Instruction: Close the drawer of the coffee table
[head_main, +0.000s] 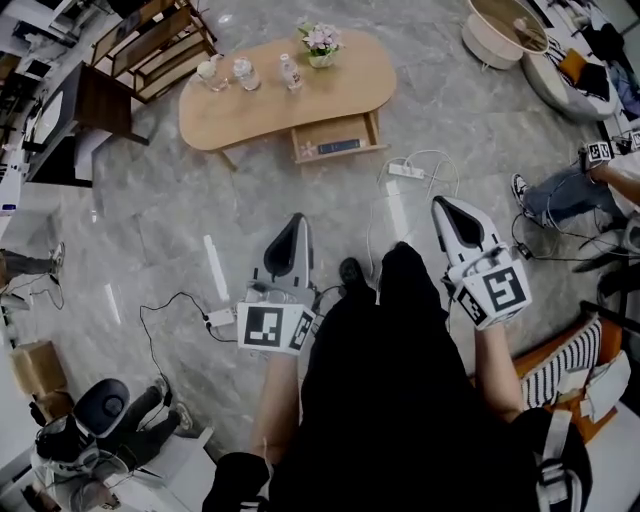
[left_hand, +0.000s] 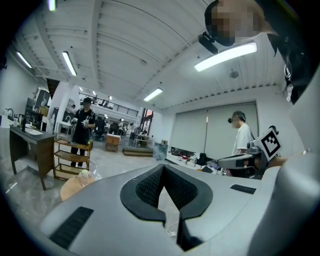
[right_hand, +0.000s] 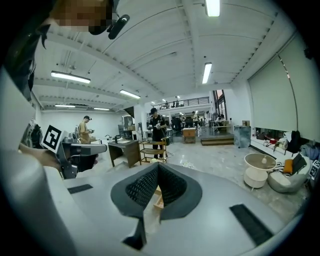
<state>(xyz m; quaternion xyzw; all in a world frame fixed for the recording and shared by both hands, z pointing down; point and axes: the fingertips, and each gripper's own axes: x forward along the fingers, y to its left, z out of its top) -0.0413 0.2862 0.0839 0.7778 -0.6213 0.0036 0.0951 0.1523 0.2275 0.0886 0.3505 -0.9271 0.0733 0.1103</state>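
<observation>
Only the head view shows the whole layout. The coffee table (head_main: 215, 125) stands across the marble floor (head_main: 180, 230). Its drawer (head_main: 335, 140) is pulled out of the front edge toward the person, with something dark lying inside. Bottles (head_main: 245, 73) and a pot of flowers (head_main: 322, 42) stand on the worktop (head_main: 340, 95). A white power strip (head_main: 405, 170) lies on the floor between the drawer and the grippers.

The left gripper (head_main: 297, 218) and right gripper (head_main: 440, 203) are held side by side, well apart from the drawer.

The gripper views look out level across the hall and add bystanders. The left gripper view shows a person in black (left_hand: 81, 132) by a shelf and a person in white (left_hand: 243, 139).

Each gripper view also settles the grip. The left fingers (left_hand: 147, 187) are pressed together with nothing between them. The right fingers (right_hand: 137, 192) are likewise closed and empty.
</observation>
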